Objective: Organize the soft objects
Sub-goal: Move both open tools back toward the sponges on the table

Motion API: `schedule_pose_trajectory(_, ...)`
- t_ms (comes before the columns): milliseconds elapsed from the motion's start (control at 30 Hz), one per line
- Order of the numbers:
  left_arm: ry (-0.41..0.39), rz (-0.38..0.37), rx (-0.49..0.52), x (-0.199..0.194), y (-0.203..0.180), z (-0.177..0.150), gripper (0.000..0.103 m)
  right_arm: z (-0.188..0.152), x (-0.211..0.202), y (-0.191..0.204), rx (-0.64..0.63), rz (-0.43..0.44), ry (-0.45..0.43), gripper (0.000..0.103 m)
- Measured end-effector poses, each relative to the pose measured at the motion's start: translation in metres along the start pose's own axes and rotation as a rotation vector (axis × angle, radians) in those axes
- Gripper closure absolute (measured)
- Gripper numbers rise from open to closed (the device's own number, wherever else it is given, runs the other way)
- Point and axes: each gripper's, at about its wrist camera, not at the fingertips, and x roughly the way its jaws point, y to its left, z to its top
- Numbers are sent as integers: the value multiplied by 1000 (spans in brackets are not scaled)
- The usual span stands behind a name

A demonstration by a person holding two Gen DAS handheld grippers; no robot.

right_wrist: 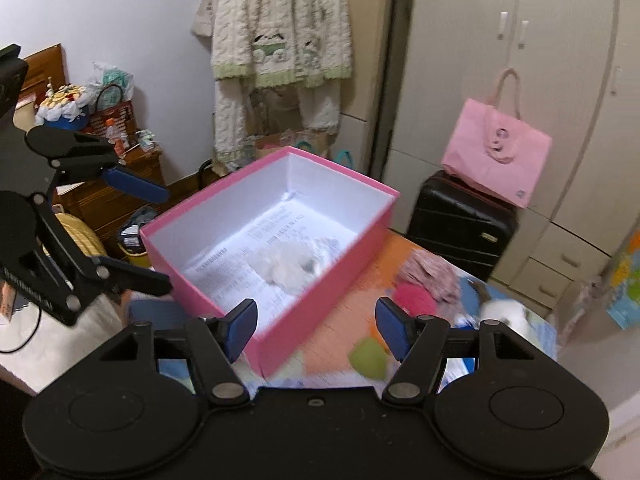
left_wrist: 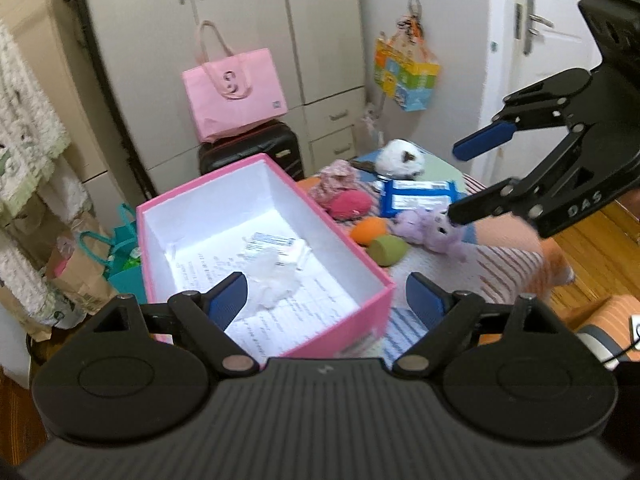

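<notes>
Both the left gripper (left_wrist: 326, 294) and the right gripper (right_wrist: 316, 328) hang with jaws spread wide and nothing between them, above the near edge of the pink box (left_wrist: 360, 264), where a white fluffy toy (left_wrist: 276, 276) lies on printed paper. Only the left wrist view shows the other soft things sharply (the right wrist view blurs them): a purple plush (left_wrist: 430, 228), an orange ball (left_wrist: 368, 230), a green ball (left_wrist: 387, 250), a red plush (left_wrist: 350, 206) and a white plush (left_wrist: 400, 158), all outside the box on the striped cloth (left_wrist: 500, 268).
</notes>
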Motion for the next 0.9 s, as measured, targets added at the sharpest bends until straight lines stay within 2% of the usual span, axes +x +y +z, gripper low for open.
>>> schedule_pose_trajectory(300,19,-81,60,17,-46,1,16,-56,-26,-39,91,-68,7,31)
schedule_pose_trajectory(500,31,-103,108,35,-77,2,16,-82,-19,-54,93,-55,22,30)
schedule_pose_trajectory(733,83,-139,103,66,-97,9,17,-107,-7,-71,93,-41,30,30)
schedule_pose_trajectory(900,85,-117,105,88,-107,12,19,-115,4,-84,93,-43,3,30)
